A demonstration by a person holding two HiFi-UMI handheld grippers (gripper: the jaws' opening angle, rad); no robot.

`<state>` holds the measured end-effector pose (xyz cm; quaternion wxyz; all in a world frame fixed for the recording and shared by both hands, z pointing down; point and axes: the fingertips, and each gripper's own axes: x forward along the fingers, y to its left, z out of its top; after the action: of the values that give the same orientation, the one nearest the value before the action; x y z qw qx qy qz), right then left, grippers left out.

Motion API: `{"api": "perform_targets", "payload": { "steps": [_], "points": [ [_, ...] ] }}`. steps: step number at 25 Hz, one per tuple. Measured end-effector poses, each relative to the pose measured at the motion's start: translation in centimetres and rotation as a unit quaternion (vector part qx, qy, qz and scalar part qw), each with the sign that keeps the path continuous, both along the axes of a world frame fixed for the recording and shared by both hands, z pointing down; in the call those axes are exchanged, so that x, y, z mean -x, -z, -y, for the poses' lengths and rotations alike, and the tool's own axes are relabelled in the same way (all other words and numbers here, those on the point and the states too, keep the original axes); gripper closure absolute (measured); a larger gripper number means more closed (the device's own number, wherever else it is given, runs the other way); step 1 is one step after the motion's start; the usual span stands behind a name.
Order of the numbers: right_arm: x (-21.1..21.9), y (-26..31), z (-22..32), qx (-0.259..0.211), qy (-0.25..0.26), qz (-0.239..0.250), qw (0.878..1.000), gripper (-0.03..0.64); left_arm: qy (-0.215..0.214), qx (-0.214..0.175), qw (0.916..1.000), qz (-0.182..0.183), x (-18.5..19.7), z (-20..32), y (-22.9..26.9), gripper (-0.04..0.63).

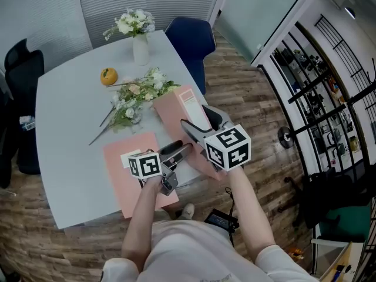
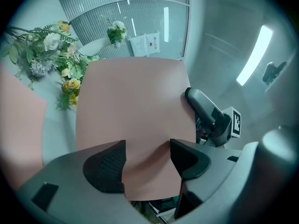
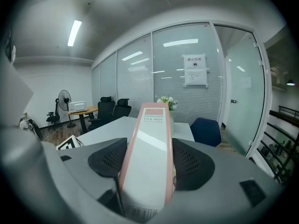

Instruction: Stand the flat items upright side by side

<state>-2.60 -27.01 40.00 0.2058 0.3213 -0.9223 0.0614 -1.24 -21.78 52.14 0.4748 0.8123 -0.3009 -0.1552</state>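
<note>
At 9 o'clock of the head view a black office chair (image 1: 22,63) stands beside the white worktop (image 1: 70,122). A second pink file box (image 1: 120,187) lies flat on the worktop at 7 o'clock, just left of the left claw (image 1: 179,150). Toward 11 o'clock sits an orange (image 1: 108,76), with a loose flower bunch (image 1: 138,97) lying to its right and a white vase of flowers (image 1: 141,47) at 12 o'clock.

The left claw is closed on a low edge of the pink file box (image 1: 175,113). In the left gripper view the box's broad pink face fills the gap between both pads.

That box is raised off its flat side and tilted near the worktop's front edge at 5 o'clock. Whether its bottom touches the surface cannot be told.

The right claw (image 1: 200,125) clamps the box across its narrow spine, which bears the label "FILE BOX". A blue chair (image 1: 191,40) stands at 1 o'clock.
</note>
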Motion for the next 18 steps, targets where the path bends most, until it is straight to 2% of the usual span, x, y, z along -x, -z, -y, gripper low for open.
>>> {"api": "perform_targets", "payload": {
  "steps": [18],
  "points": [
    [-0.5,1.2,-0.9,-0.067,-0.018,0.038,0.997,0.304,0.012,0.0,0.9999,-0.009,0.3,-0.1,0.0,0.308]
  ]
}}
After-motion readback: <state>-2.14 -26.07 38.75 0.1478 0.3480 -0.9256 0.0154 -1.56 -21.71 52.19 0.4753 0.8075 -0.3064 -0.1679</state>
